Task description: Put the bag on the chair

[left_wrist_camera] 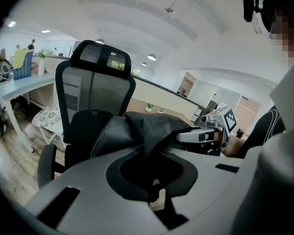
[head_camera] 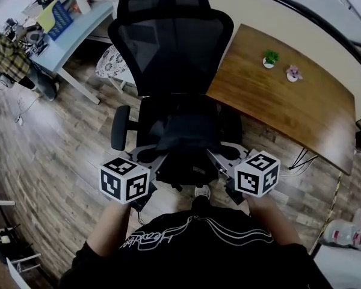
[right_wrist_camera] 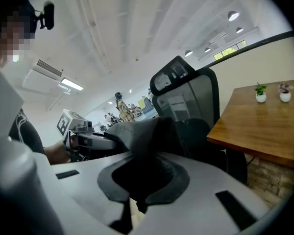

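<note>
Head view looks steeply down on a black mesh office chair (head_camera: 171,47) with a headrest, standing on a wood-look floor (head_camera: 54,155) just beside a brown wooden desk (head_camera: 289,101) that carries two small potted plants (head_camera: 271,58). A dark, limp bag (head_camera: 189,134) hangs spread over the chair's seat, stretched between the two tools; whether its underside touches the seat cannot be told. The left gripper (head_camera: 149,156) pinches the bag's left edge and the right gripper (head_camera: 228,152) pinches its right edge, each with its marker cube toward the person. In the left gripper view the jaws are closed tight on a fold of the bag's dark fabric (left_wrist_camera: 147,129), which rises out of them toward the chair back. In the right gripper view the jaws are likewise clamped narrow on the fabric (right_wrist_camera: 142,131), with the left gripper's nose biting the far side of the bag. A pale table (head_camera: 72,38) stands at the upper left.
</note>
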Motion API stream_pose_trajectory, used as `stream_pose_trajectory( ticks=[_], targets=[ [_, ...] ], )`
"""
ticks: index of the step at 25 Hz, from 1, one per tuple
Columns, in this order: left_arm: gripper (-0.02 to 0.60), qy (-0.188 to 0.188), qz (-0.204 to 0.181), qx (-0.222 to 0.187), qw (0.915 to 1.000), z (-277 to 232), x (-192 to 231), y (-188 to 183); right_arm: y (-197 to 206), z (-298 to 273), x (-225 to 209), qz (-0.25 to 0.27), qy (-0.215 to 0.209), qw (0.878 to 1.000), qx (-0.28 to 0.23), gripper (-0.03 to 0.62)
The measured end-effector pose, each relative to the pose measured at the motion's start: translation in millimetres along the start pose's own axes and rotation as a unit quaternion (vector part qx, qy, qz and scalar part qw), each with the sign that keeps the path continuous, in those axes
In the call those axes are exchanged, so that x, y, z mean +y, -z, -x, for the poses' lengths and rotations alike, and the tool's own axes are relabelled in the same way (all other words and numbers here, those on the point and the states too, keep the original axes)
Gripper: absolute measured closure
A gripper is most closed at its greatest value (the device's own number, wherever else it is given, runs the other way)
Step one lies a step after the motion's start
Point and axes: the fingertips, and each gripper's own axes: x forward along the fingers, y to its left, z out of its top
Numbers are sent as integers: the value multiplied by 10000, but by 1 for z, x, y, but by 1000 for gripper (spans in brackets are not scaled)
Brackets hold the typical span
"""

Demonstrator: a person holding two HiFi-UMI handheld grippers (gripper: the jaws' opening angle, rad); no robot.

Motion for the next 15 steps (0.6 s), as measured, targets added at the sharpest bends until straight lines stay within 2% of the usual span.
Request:
stream_pose_trajectory(
  ticks=[6,15],
  targets=[
    [546,-333,271,-227,9988,-32,26,-31,-32,-23,-39,472,-199,9984,232,583],
    [546,-471,279,-387,9977,-41,72,-69,-76,-68,-59,592,-163,9976,325,583]
  ],
)
